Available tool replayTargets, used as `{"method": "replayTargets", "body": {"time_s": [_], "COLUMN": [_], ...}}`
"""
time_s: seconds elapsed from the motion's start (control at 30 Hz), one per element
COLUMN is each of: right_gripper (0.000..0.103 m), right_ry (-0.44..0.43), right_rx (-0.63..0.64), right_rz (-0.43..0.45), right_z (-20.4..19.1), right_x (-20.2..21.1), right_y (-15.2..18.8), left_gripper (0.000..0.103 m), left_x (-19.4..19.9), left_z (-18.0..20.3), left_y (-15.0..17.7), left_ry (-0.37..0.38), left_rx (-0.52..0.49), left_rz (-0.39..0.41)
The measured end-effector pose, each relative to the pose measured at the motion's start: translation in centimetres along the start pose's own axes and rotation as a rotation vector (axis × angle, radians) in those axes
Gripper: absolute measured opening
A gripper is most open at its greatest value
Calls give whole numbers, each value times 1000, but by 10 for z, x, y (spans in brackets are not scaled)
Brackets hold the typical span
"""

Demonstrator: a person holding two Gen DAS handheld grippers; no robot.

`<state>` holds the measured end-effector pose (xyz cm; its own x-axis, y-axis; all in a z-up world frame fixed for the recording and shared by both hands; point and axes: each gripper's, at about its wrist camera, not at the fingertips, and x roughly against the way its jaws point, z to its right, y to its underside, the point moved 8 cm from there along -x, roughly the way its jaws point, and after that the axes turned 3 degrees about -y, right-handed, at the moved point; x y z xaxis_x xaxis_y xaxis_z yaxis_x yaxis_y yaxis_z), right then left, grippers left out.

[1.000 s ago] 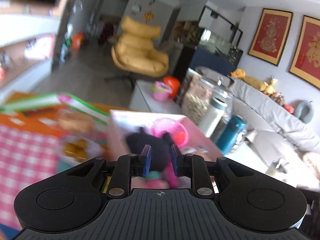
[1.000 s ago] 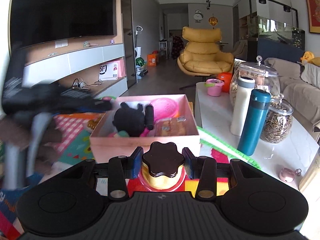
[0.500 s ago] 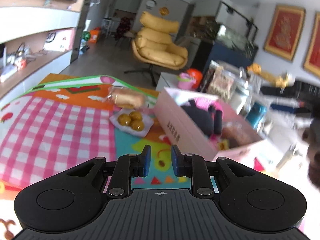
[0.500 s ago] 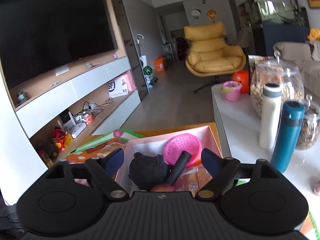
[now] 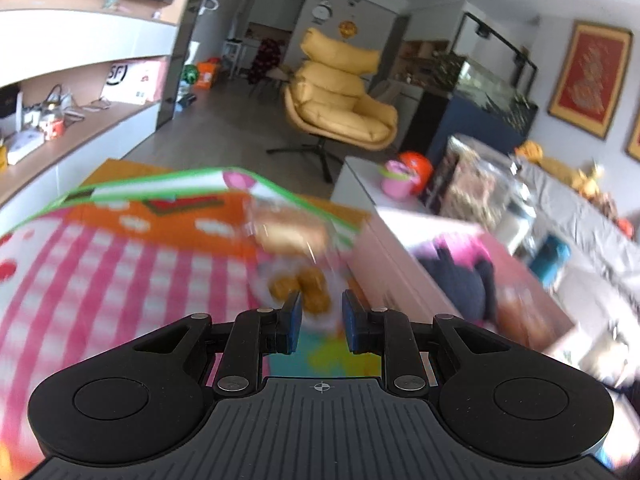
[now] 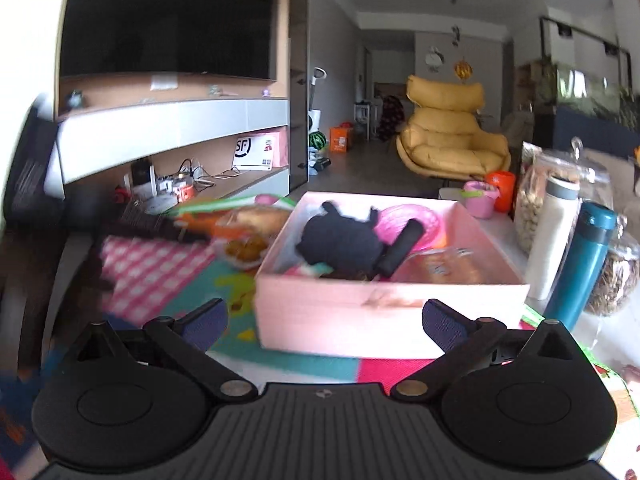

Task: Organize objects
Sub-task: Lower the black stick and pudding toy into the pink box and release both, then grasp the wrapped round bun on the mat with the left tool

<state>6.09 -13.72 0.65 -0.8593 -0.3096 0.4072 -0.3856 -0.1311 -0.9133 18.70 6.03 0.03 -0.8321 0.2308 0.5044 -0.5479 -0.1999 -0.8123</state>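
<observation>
Play mat (image 5: 120, 280): a bright checked and patterned mat covers the surface where the sorting happens; two food items lie loose on it, so the task looks unfinished.
Pink box (image 6: 384, 312): sits on the mat beside the white tabletop (image 6: 532, 308) that carries jars and bottles; it is the collecting place and is already well filled.
Box contents: a black plush toy (image 6: 340, 240), a pink round sieve-like piece (image 6: 416, 220), a black cylinder (image 6: 400, 246) and a wrapped bread packet (image 6: 448, 268) lie inside, so by the look of it most of the sorting is done.
Wrapped bun (image 5: 288, 232): lies on the mat left of the box, outside it; blurred, yet clearly not put away.
Dish of small golden pieces (image 5: 304, 288): rests on the mat just before the bun, near the box wall, also waiting.
Left gripper (image 5: 318, 320): jaws nearly together with nothing between them, pointed at the golden pieces, which lie beyond the tips.
Right gripper (image 6: 324, 320): jaws opening to full width, nothing held; the near wall of the box shows between the fingers.
Remaining: likely the bun and the dish go into the box.
</observation>
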Motion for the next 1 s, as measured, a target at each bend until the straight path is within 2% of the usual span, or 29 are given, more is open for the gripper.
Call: {"method": "replayTargets", "body": {"time_s": [0.07, 0.13, 0.27, 0.43, 0.53, 0.63, 0.77, 0.9, 1.0], "right_gripper": [103, 103, 103, 103, 103, 103, 103, 103, 103], "right_ry": [4, 5, -3, -11, -12, -12, -8, -5, -6], "right_rx": [32, 35, -21, -90, -93, -92, -83, -73, -73], "right_rz": [-19, 11, -14, -29, -31, -29, -25, -23, -33], "right_z": [-9, -10, -1, 9, 10, 11, 10, 9, 8], "right_x": [-6, -2, -6, -6, -6, -7, -7, -8, -9], "right_y": [9, 7, 8, 10, 10, 10, 9, 9, 9], "left_gripper": [24, 24, 24, 24, 24, 25, 25, 25, 25], "left_x": [-17, -37, -98, -153, -171, -158, -108, -55, -22], "left_z": [-8, -11, -10, -2, -3, -8, -20, -35, -45], "left_y": [-29, -54, -84, -91, -71, -55, -31, -3, 18], "left_ry": [-15, -30, -34, -100, -129, -129, -70, -85, -78], "left_rx": [-4, -34, -66, -159, -205, -249, -203, -219, -183], "left_rz": [35, 62, -13, -64, -183, -196, -224, -220, -217]}}
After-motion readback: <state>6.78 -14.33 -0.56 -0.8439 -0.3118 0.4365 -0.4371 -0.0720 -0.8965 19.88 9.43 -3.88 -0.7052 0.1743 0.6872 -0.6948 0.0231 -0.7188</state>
